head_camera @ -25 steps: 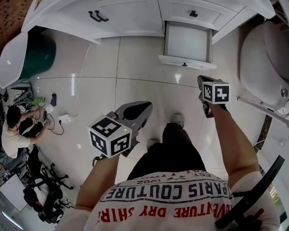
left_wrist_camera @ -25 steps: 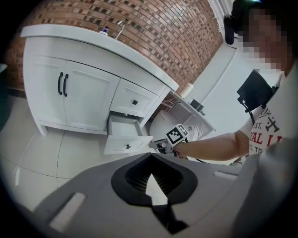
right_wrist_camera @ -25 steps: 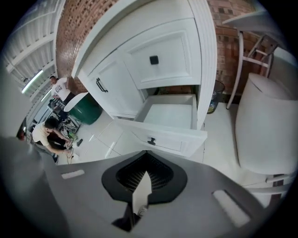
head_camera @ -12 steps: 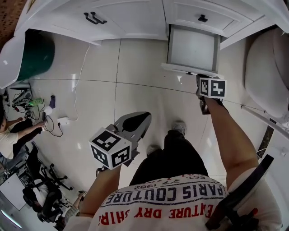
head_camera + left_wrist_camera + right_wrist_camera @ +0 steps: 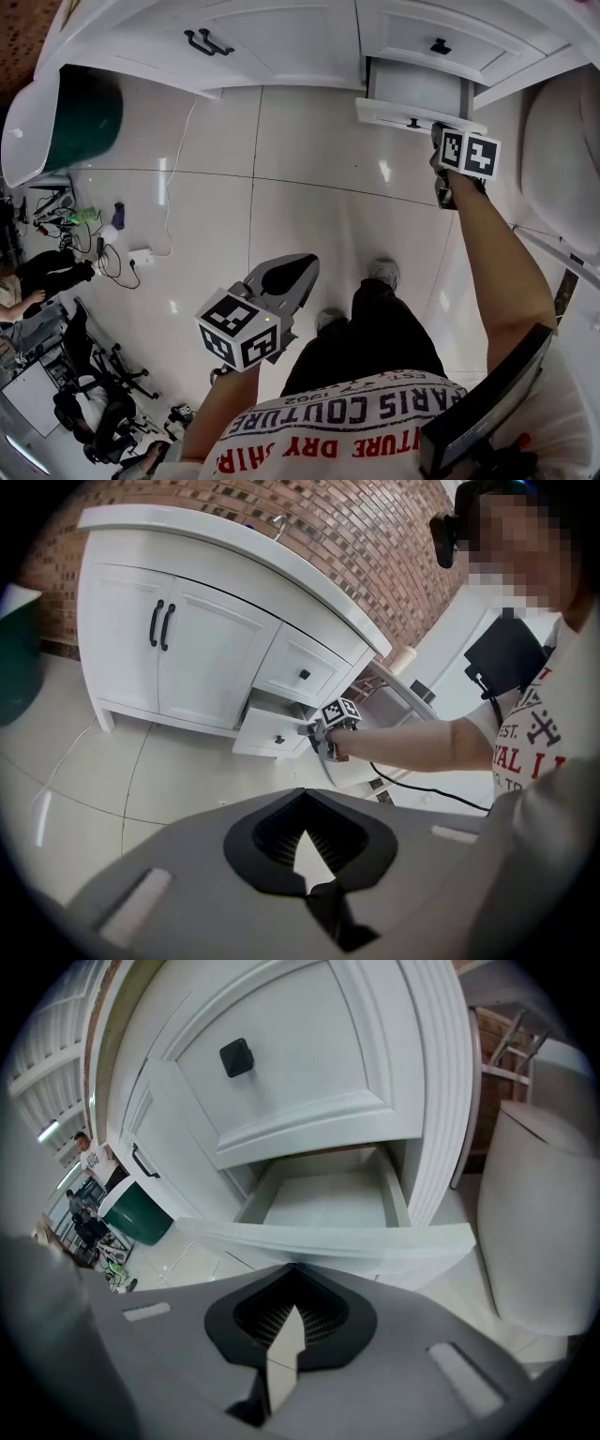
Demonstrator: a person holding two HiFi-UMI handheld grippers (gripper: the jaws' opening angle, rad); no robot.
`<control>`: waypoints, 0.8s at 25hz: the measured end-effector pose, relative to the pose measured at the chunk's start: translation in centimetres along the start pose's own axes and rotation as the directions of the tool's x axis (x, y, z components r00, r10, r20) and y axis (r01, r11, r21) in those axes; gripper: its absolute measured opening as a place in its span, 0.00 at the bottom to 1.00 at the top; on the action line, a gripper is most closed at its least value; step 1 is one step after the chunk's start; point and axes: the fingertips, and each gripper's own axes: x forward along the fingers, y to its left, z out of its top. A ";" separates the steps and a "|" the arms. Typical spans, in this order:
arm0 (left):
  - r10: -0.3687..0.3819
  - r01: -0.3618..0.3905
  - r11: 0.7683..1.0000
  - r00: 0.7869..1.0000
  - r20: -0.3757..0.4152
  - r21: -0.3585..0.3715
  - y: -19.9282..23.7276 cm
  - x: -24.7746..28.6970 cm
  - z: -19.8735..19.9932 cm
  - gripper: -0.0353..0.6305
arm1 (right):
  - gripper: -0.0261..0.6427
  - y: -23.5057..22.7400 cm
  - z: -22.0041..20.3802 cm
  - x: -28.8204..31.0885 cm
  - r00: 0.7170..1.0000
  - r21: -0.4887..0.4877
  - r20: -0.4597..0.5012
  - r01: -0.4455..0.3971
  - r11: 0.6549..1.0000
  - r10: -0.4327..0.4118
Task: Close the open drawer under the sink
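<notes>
- White drawer (image 5: 412, 114) at the bottom right of the sink cabinet (image 5: 272, 42) is partway out. It looks empty inside from the right gripper view.
- Tongs?
- Right tongs (image 5: 438, 138) are at the drawer's front panel, right of its small black pull (image 5: 410, 123). The tips are pinched together with nothing in them. They're at the panel's top edge (image 5: 328, 1237), touching or just short of it; I can't call contact. Left tongs (image 5: 307, 266) are well back from the cabinet, over the floor tiles (image 5: 281, 187), also pinched shut and empty.
- Step?
- Push-in, I'd say. The drawer is maybe half shut by my read, not flush yet.
- How to do it cleanly?
- Drop the tips off the top lip onto the flat of the panel, so they can't skid over into the box.
- Move in toward the pull. Pushing off-centre on the cabinet's right side may rack the drawer in its slides.
- Push straight along the slide line toward the cabinet, with no downward load.
- Keep the tips closed. They make a blunt pusher and won't snag the pull.
- Ease off near the end so it doesn't bounce back out. Done when the front sits level with the knobbed drawer above (image 5: 281, 1063).
- Left side?
- Leave it back from the cabinet. It's not needed here.
</notes>
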 end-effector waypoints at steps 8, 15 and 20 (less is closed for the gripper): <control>0.000 0.000 1.000 1.000 0.014 0.014 0.4 0.0 -0.2 0.04 | 0.05 -1.2 4.8 1.9 0.998 0.047 0.069 0.006 0.999 -0.009; 0.007 -0.008 0.999 1.000 0.024 0.049 2.8 0.8 1.8 0.04 | 0.05 -1.8 8.3 3.1 0.994 0.039 0.103 0.020 0.999 -0.024; 0.007 -0.010 0.997 0.999 0.034 0.082 3.4 2.0 4.0 0.04 | 0.05 -1.8 9.2 3.3 0.993 0.049 0.117 0.010 0.999 -0.016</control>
